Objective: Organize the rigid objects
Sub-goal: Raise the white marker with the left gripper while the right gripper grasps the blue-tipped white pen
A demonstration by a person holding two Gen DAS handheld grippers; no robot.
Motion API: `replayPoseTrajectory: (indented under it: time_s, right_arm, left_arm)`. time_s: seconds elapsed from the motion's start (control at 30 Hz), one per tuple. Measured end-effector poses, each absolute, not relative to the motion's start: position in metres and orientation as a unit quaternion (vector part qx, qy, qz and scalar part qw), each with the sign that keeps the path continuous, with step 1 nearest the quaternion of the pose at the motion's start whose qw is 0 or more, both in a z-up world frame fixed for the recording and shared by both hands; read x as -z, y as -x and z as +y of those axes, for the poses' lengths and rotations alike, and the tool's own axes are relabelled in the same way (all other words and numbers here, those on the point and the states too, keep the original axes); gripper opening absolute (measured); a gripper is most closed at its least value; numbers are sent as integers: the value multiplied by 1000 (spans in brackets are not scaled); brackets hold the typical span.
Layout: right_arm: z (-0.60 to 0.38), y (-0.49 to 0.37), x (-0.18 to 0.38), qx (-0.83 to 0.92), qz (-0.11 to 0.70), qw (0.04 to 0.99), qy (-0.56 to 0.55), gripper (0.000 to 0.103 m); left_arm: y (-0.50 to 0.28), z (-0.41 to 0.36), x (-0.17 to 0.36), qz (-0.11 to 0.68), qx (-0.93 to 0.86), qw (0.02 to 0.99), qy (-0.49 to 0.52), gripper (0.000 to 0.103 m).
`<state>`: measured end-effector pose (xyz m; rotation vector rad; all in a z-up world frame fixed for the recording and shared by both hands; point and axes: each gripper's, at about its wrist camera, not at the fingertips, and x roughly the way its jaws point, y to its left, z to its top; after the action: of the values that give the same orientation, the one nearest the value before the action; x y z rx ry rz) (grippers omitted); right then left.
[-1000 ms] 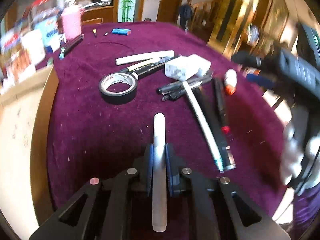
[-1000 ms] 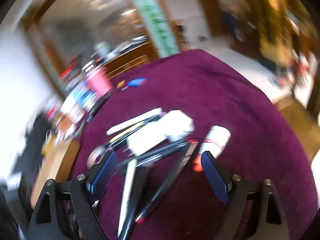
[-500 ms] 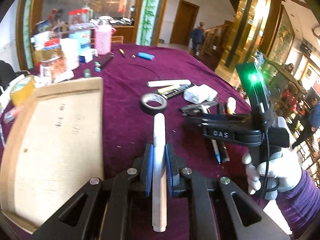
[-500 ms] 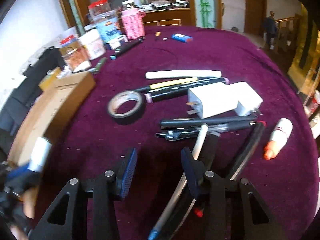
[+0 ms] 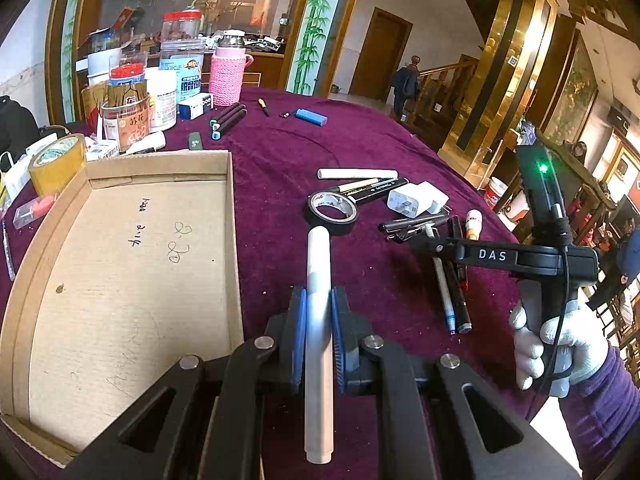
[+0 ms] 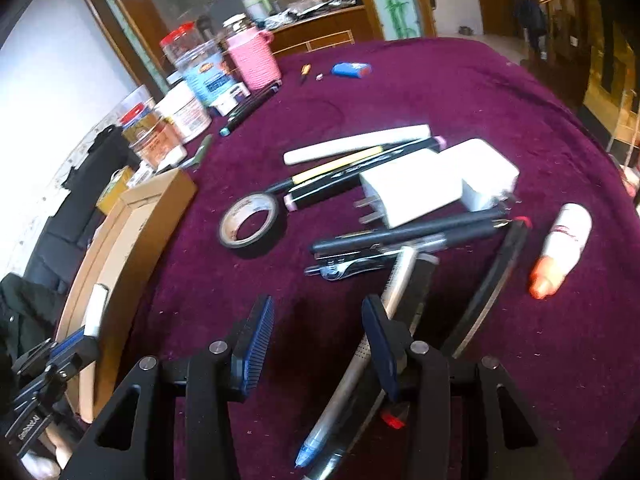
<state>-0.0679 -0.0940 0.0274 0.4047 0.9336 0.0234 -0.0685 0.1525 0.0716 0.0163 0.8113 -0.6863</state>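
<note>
Left gripper [image 5: 318,330]: jaws clamped, blue pads pressed on both sides of a white marker [image 5: 318,280], pointing forward and down. Right gripper [image 6: 316,338]: jaws partly apart, nothing pressed between the pads, tilted down. Right hand [image 5: 560,344]: white glove, purple sleeve, wrapped around the grey handle.

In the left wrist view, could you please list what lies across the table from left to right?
Yellow tape roll → cardboard box → black tape roll → white chargers → orange-tipped tube → right gripper.
</note>
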Motion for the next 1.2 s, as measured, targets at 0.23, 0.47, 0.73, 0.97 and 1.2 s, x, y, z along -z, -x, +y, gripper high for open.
replayPoseTrajectory:
  time_s: [0.23,0.47,0.73,0.97,1.2]
  right_arm:
    - [-77,66,-27,-17,455,872,-180,51]
    - [-105,82,-28,40,455,867,-197,51]
    - [-105,89,-29,53,459,868,-180,51]
    - [-70,80,-19,101,470,874,-72,17]
    - [-79,105,-41,56,419,893,-151,8]
  left_arm:
    - [68,157,-69,391,324,861,-2,12]
    - [69,158,-68,390,330,859,4,12]
    - [68,160,-68,391,329,860,6,12]
    - [69,167,-69,387,312,868,6,12]
    - [66,184,-80,374,282,883,4,12]
